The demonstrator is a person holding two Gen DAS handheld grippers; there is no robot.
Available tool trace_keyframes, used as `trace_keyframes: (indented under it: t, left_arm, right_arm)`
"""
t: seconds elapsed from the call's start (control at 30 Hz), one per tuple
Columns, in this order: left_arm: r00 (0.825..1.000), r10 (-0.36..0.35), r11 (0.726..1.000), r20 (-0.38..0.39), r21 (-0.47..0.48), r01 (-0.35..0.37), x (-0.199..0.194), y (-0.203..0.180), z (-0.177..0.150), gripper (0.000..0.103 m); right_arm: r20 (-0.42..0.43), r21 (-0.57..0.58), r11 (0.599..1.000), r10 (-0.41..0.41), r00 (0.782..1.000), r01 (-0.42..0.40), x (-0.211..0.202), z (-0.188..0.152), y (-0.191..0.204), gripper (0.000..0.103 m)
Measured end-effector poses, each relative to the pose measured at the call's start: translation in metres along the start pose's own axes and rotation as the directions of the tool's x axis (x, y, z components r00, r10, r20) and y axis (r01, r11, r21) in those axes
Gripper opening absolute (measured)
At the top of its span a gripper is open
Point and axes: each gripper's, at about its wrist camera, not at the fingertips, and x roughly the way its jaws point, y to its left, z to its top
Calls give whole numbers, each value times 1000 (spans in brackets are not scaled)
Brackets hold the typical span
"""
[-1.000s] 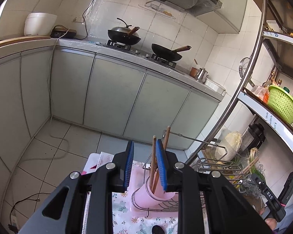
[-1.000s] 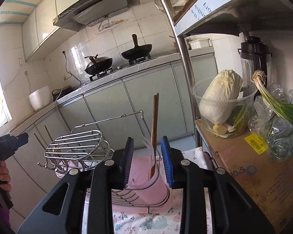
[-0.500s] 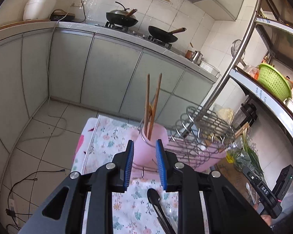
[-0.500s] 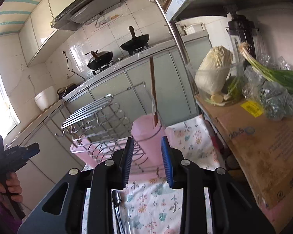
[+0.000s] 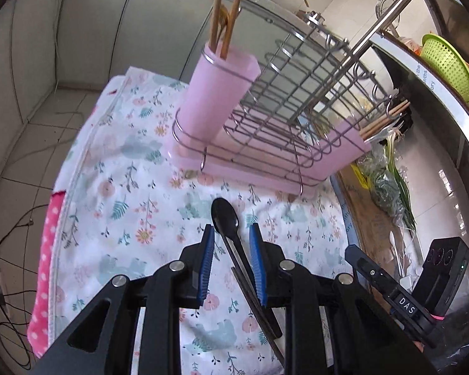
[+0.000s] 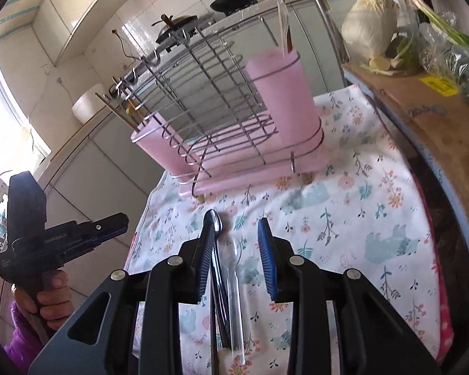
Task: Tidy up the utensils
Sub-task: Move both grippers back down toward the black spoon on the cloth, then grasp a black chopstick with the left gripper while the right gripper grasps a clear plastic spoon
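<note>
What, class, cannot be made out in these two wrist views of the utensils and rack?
- Black spoon: its handle end runs under the left gripper, left view.
- Clear spoon: transparent, its bowl barely shows on the floral cloth, right view.
- Chopsticks: tips cut by the top edge, lower ends hidden inside the pink cup, left view.
</note>
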Motion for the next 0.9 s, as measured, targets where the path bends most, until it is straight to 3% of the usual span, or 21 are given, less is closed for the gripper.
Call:
trace_keyframes:
  t: [0.13, 0.33, 0.63, 0.9]
  left_arm:
    - [994, -37, 999, -98, -40, 33, 34, 5, -5, 22]
    - [982, -33, 997, -184, -77, 19, 79, 8, -7, 18]
    - [974, 13, 997, -227, -76, -31, 116, 5, -3, 15]
    - [968, -2, 997, -252, -72, -17, 142, -12, -2, 13]
  right_arm:
    - [-55, 50, 998, 49, 997, -46, 13, -7, -10, 29]
    - [-114, 78, 995, 79, 990, -70, 26, -16, -20, 29]
    - [-167, 99, 992, 97, 981, -81, 44, -22, -31, 29]
    - [-183, 103, 990, 115, 976, -97, 50, -22, -33, 29]
